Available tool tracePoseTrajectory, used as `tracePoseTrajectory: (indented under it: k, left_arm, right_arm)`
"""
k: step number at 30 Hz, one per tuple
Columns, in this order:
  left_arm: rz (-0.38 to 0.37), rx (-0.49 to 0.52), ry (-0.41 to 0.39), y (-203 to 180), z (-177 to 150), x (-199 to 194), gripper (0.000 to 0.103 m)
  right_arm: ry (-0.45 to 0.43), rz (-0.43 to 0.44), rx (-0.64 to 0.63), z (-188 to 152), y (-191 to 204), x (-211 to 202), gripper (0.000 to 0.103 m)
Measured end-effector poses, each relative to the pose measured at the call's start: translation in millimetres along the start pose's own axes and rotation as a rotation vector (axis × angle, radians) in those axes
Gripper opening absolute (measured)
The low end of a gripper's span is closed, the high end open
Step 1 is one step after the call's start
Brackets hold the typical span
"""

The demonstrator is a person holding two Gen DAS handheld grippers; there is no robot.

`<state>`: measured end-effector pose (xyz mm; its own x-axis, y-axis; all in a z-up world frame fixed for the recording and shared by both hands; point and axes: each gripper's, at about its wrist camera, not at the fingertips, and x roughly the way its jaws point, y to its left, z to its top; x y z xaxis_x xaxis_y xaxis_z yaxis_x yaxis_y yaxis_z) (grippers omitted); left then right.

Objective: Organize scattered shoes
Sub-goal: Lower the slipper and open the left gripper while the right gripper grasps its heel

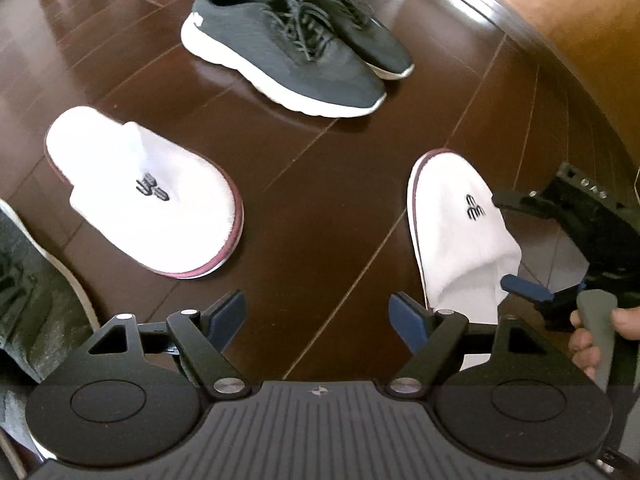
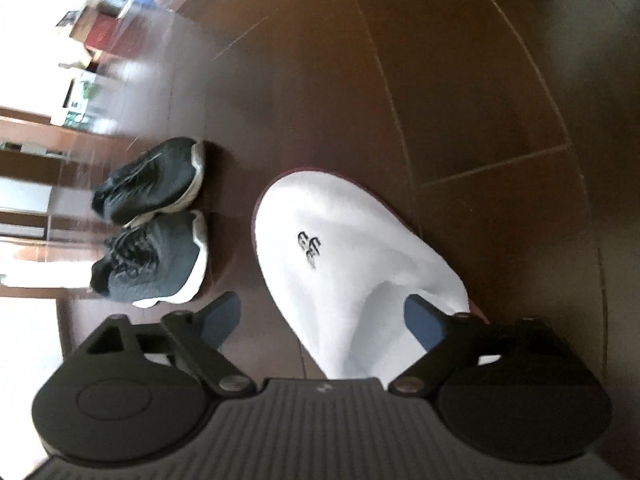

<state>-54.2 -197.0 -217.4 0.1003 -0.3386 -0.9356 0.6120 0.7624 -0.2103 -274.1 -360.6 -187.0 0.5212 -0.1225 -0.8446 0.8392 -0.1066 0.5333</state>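
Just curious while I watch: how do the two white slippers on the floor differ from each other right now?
The left slipper lies alone on the floor, untouched; the right slipper has the right gripper at its opening, jaws open around the upper's edge. In the left wrist view, the left slipper's toe points lower right, the right slipper's toward the top. Both are white with a dark logo and maroon sole trim.

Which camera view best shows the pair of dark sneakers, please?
The left wrist view: the sneakers lie sharp and side by side on the floor. The right wrist view shows them smaller, blurred, toes on.

white slippers [image 1: 148, 196] apart, dark sneakers [image 1: 288, 44] paired
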Motion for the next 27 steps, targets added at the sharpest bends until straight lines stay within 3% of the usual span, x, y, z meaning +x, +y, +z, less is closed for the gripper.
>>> tracePoseTrajectory:
  k: [9,17,19,20,21,24,27]
  left_arm:
    - [0.019,-0.022,-0.009,4,3,5,0.084]
    - [0.034,-0.053,-0.008,14,0,5,0.085]
    - [0.035,-0.056,-0.009,14,0,6,0.085]
    - [0.036,-0.057,-0.01,15,0,5,0.085]
    - [0.037,-0.059,-0.012,15,0,5,0.085]
    - [0.039,-0.068,-0.02,16,2,4,0.086]
    - [0.038,-0.076,-0.028,17,4,3,0.086]
  right_arm:
    - [0.009,-0.02,0.047,-1,1,20,0.073]
    - [0.041,-0.081,-0.018,0,5,34,0.05]
    - [0.039,-0.079,-0.033,0,4,35,0.023]
    - [0.045,-0.081,-0.048,1,2,34,0.014]
    - [0.048,-0.082,-0.062,1,1,34,0.011]
    - [0.056,-0.078,-0.155,3,5,28,0.011]
    - [0.08,-0.07,-0.339,3,16,19,0.011]
